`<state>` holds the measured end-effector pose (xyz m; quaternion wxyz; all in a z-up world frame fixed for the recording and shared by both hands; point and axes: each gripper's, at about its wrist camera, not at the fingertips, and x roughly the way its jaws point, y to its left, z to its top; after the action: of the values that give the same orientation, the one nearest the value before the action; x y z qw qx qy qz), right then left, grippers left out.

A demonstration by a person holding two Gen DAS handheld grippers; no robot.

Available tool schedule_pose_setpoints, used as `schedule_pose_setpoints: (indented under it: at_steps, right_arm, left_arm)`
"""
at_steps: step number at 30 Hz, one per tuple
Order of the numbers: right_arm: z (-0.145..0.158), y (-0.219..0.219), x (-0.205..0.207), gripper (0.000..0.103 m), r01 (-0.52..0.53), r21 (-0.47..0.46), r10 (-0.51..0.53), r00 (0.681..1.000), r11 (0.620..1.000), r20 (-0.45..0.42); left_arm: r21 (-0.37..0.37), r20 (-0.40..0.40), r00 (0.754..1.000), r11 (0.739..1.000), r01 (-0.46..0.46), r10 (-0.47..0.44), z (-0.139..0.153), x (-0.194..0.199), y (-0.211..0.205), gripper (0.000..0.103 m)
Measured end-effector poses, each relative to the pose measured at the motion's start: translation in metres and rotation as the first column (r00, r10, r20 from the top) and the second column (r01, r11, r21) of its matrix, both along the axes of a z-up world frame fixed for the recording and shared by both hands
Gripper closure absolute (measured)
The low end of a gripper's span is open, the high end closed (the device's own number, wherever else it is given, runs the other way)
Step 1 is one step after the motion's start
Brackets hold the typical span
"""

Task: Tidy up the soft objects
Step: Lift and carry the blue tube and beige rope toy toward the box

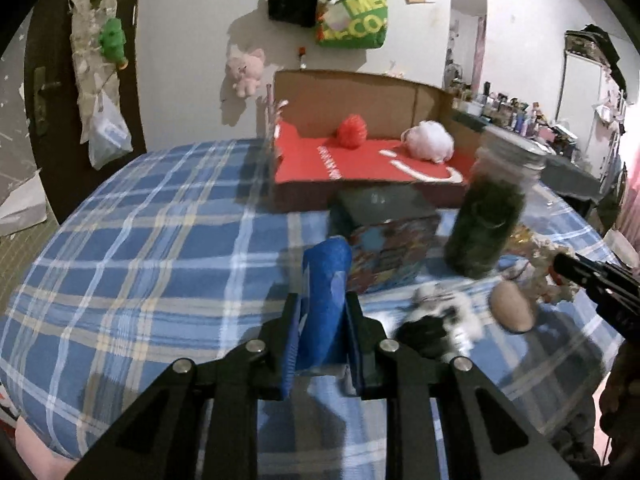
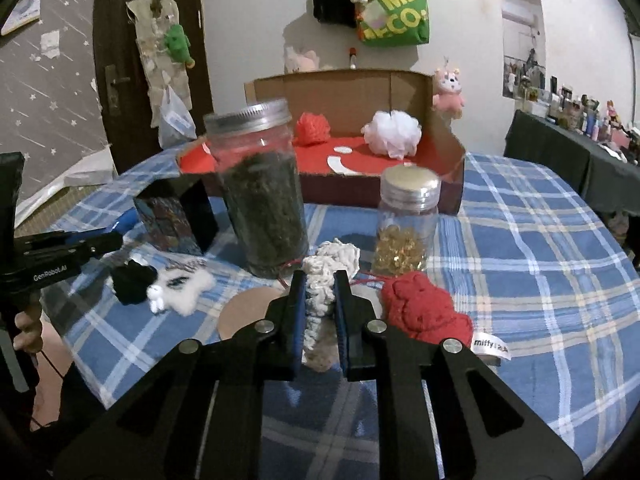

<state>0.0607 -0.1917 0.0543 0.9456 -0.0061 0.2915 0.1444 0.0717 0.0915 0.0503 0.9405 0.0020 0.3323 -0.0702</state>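
Note:
My left gripper [image 1: 323, 308] is shut on a blue soft object [image 1: 326, 292] and holds it above the checked tablecloth. My right gripper [image 2: 320, 292] is shut on a white crocheted soft toy [image 2: 324, 276]. A red crocheted toy [image 2: 424, 310] lies just right of it. A black-and-white plush [image 2: 160, 286] lies at the left; it also shows in the left wrist view [image 1: 440, 320]. An open cardboard box with a red floor [image 2: 360, 160] stands at the back and holds a red pouf [image 2: 313, 128] and a white pouf [image 2: 394, 132].
A tall jar of dark leaves [image 2: 260, 192] and a small jar of gold pieces [image 2: 406, 224] stand before the box. A colourful dark box [image 2: 176, 216] stands left of them. A tan disc [image 2: 244, 312] lies on the cloth. Bags and plushes hang on the wall [image 2: 392, 4].

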Motion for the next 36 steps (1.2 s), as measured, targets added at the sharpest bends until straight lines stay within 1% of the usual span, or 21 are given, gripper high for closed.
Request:
schedule_pose_setpoints:
  at_steps: [5,11,13,16,18,20,25,31,36]
  right_arm:
    - [0.011,0.001,-0.007,0.091,-0.013,0.004,0.013,0.999,1.0,0.035]
    - [0.015,-0.006,-0.01,0.091,-0.025,0.03,0.024,0.999,0.999,0.033]
    - [0.016,-0.007,-0.011,0.091,-0.025,0.03,0.024,0.999,0.999,0.036]
    - [0.018,-0.01,-0.013,0.091,-0.03,0.033,0.028,0.999,0.999,0.042]
    - [0.02,-0.011,-0.015,0.091,-0.034,0.035,0.032,0.998,0.999,0.048]
    - [0.021,-0.012,-0.016,0.091,-0.04,0.044,0.037,0.998,0.998,0.051]
    - [0.02,-0.012,-0.021,0.091,-0.051,0.071,0.048,0.998,0.996,0.047]
    - [0.016,-0.01,-0.026,0.091,-0.062,0.082,0.059,0.998,0.995,0.037]
    - [0.015,-0.009,-0.028,0.091,-0.068,0.085,0.065,0.997,0.994,0.037]
  left_arm:
    - [0.003,0.017,1.0,1.0,0.001,-0.001,0.007,-0.003,-0.011,0.08]
    - [0.012,0.036,0.998,0.998,-0.058,0.058,0.014,-0.008,-0.006,0.08]
    - [0.004,0.05,0.997,0.998,-0.067,0.067,0.019,-0.011,-0.005,0.08]
    - [-0.01,0.075,0.996,0.999,-0.045,0.046,0.026,-0.019,-0.01,0.08]
    - [-0.013,0.087,0.996,1.0,0.004,-0.003,0.03,-0.023,-0.02,0.08]
    - [-0.023,0.08,0.996,0.998,0.052,-0.05,0.029,-0.025,-0.031,0.08]
    - [-0.031,0.049,0.99,0.99,0.136,-0.134,0.02,-0.025,-0.059,0.08]
    - [-0.053,0.014,0.985,0.983,0.174,-0.173,0.012,-0.023,-0.074,0.08]
    - [-0.054,0.001,0.985,0.984,0.171,-0.171,0.01,-0.021,-0.074,0.08]
